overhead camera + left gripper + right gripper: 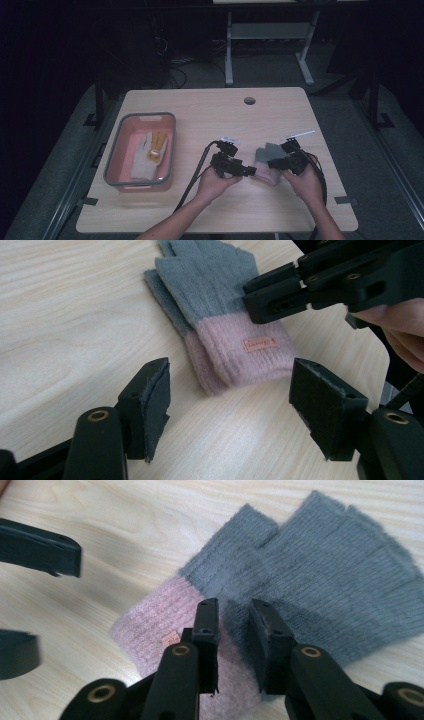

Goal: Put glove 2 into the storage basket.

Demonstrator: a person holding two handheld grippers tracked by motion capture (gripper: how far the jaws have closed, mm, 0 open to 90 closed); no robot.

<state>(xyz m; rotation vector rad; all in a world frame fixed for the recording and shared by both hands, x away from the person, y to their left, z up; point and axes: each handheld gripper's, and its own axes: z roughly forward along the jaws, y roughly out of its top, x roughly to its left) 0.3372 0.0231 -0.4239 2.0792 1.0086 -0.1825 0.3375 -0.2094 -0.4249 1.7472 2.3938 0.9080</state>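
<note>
Two grippers close in on a soft knit glove

Both work a grey-and-pink glove [280, 580] lying flat on the counter [200, 210]. Left gripper [230, 405] stands wide apart before the cuff; right gripper [234, 630], slightly apart, hangs over it unclamped. Light, limp, easily bunched: pinch the thick pink cuff.

A knitted fingerless glove [300, 580] — grey over the hand and finger stubs, pink at the ribbed cuff — lies flat on the pale wood-grain table [100, 535]. A small orange label [170, 639] sits on the cuff. The right gripper [234, 630] hangs over the line where grey meets pink, its black jaws a narrow gap apart, just above the knit. At the left edge — the left gripper's black jaw tips [42, 547], spread wide.
</note>
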